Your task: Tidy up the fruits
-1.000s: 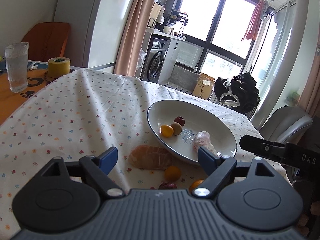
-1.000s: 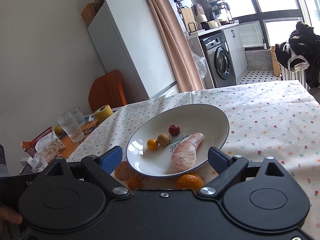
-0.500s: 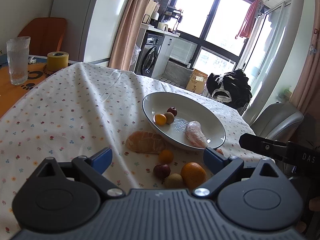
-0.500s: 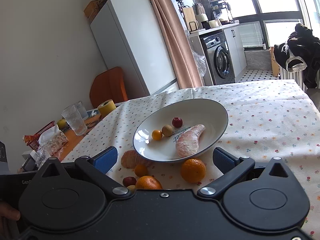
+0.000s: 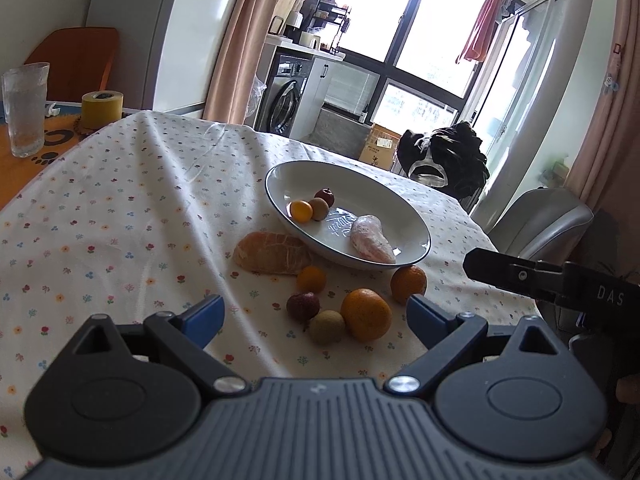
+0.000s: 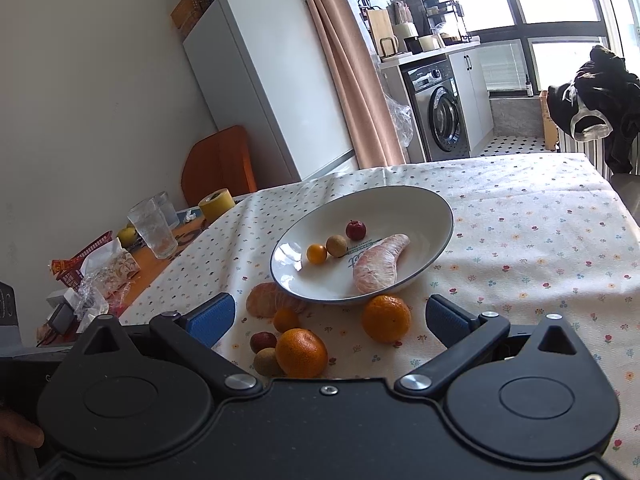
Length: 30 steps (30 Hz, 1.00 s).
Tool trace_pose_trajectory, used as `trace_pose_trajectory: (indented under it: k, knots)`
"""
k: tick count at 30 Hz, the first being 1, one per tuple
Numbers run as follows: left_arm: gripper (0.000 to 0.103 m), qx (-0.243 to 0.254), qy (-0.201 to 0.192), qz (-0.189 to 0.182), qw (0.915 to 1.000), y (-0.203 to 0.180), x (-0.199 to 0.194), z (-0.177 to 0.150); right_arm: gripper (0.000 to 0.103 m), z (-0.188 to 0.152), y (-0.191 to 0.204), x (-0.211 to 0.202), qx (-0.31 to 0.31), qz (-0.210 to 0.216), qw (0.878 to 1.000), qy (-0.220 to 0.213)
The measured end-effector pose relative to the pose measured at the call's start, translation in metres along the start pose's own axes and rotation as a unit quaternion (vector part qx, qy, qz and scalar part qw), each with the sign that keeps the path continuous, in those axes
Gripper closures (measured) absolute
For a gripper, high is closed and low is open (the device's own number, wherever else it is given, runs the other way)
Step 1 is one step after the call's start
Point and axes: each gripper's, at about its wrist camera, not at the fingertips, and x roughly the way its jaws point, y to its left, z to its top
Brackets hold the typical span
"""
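Flower-print white tablecloth point(image 5: 120, 208) covers the table and gives every fruit a flat, soft bed, so nothing looks set to roll.

Wide white ceramic plate with a dark rim point(image 5: 416, 228) sits mid-table: judging by the task, it's the collection point. It is partly loaded: pale pink peeled pomelo wedge point(image 5: 370, 239) on the near side, plus a row of three small pieces touching or nearly so: small orange kumquat point(image 5: 301, 211), tan round longan point(image 5: 319, 208), small dark red fruit point(image 5: 324, 197).

Still on the cloth, between plate and grippers:
- peeled orange citrus half point(image 5: 272, 258), tucked against the plate's left edge
- larger tangerine point(image 5: 366, 314), nearest the left gripper
- second tangerine point(image 5: 408, 284), just beside the plate's front rim
- loose small orange kumquat point(image 5: 311, 279)
- dark red lychee-like fruit point(image 5: 303, 306) and tan longan on the cloth point(image 5: 327, 327), clustered with the larger tangerine

Left gripper point(image 5: 316, 318): blue pads spread wide, nothing between them, hovering short of the cluster. Right gripper point(image 6: 332, 320): also spread, empty, aimed across the same pile from the other side; its body shows as a black bar at the right of the left view.

Judgement: roughly four in, six out. Both claws held back and wide looks like lining up a pick; the larger tangerine is the easiest first grab. Its neighbours crowd it and could get nudged.
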Motion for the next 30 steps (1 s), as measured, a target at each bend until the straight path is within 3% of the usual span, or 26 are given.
trace_pose_trajectory:
  k: [30]
  knots:
    - [0.008, 0.016, 0.006, -0.007, 0.9998, -0.018, 0.029, -0.02, 0.0, -0.03, -0.038, 0.011, 0.033, -0.004, 0.999, 0.033]
